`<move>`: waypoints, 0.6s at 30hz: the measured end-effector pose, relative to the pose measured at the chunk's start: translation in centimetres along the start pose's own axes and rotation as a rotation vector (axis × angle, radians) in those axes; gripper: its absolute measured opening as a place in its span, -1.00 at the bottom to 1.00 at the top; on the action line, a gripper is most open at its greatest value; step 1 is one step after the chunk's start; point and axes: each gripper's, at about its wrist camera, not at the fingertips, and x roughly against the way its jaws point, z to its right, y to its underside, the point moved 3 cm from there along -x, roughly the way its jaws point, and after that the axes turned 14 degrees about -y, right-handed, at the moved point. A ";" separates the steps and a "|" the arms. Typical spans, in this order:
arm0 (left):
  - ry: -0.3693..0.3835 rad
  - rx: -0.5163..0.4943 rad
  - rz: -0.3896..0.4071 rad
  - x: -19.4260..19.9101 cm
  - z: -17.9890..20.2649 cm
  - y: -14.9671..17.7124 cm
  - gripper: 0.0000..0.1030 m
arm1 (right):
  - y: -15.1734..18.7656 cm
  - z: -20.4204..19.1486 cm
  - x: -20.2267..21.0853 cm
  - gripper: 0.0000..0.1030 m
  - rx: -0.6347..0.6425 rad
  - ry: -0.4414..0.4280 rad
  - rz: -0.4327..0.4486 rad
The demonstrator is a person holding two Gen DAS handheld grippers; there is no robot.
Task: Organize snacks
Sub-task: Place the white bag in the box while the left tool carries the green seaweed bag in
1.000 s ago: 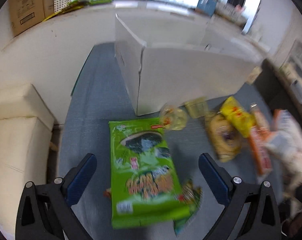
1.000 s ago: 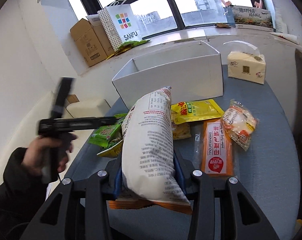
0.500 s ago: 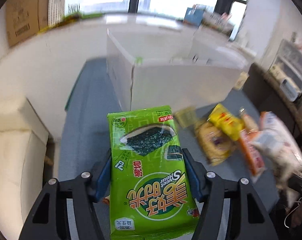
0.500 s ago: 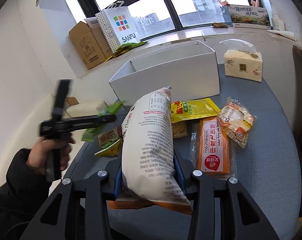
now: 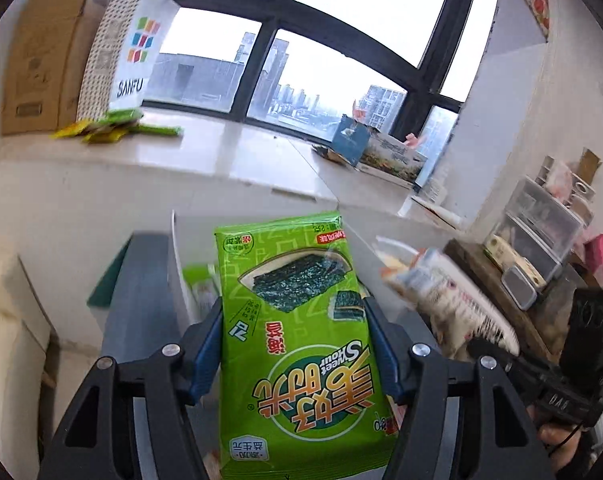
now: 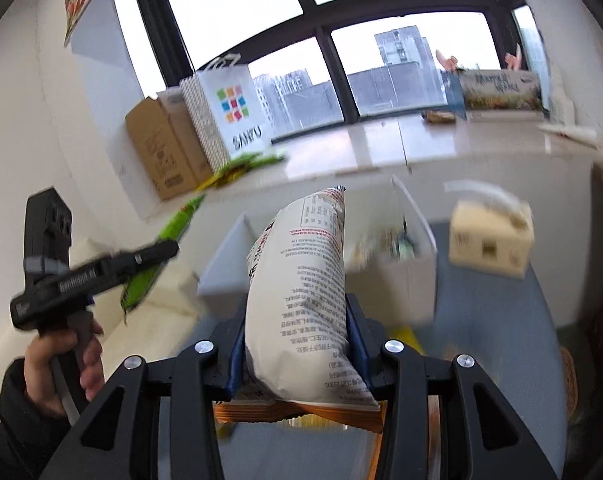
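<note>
Your left gripper point(image 5: 293, 344) is clamped on the green seaweed pack point(image 5: 293, 340), blue pads pressing both edges, pack lifted off the table (print upside down). Your right gripper point(image 6: 295, 344) is clamped on the white chip bag point(image 6: 301, 292), held upright in the air. The white box point(image 6: 417, 264) sits just ahead on the grey table point(image 6: 497, 344), tissue box point(image 6: 491, 240) beside it.
</note>
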 end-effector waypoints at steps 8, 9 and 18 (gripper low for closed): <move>-0.030 0.019 -0.078 -7.6 0.7 -5.2 0.34 | -8.9 4.6 -7.8 -0.11 -0.059 0.071 -0.036; -0.041 0.016 -0.089 -8.4 0.7 -5.4 0.34 | -9.4 5.1 -8.7 -0.11 -0.054 0.087 -0.048; -0.132 -0.057 -0.180 -13.1 1.1 -5.3 0.99 | -10.6 7.3 -15.4 1.00 -0.054 0.181 -0.200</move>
